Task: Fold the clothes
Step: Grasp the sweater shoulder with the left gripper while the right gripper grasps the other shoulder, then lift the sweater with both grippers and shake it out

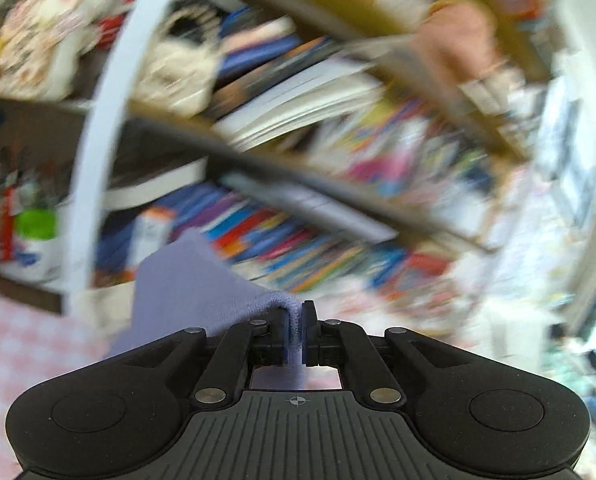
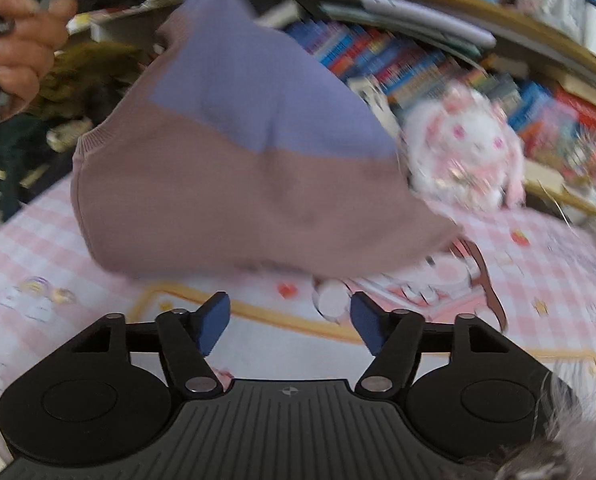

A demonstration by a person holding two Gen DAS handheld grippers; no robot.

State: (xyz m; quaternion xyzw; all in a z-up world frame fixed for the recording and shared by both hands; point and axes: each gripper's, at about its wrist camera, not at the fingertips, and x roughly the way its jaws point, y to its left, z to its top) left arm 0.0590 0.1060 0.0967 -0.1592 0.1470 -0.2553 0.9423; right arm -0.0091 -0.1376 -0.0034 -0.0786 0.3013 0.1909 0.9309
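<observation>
**A:** What has my left gripper (image 1: 297, 330) got?

**B:** Its fingers (image 1: 281, 334) are clamped together on a fold of the garment (image 1: 186, 280). In the left wrist view the lilac cloth comes up between them, drapes over the left finger and falls away to the left and downward. Behind it I see only blurred shelves (image 1: 338, 168) of books.

**A:** And my right gripper (image 2: 290, 328)?

**B:** I have its fingers (image 2: 214, 326) wide apart with nothing between them. The garment (image 2: 238, 168) hangs ahead of and above them, not touching either one. From here it shows a lilac upper part and a dusty pink lower part, with a ribbed hem at its left edge.

**A:** Where is it relative to the surface (image 2: 538, 248)?

**B:** Mostly lifted off the pink checked cloth; I cannot tell whether its lowest edge brushes it. A white and pink plush toy (image 2: 466, 148) stands just right of the garment, near the surface's far edge.

**A:** Anything else?

**B:** A hand (image 2: 22, 44) shows at the top left of the right wrist view, gripping a handle.
</observation>
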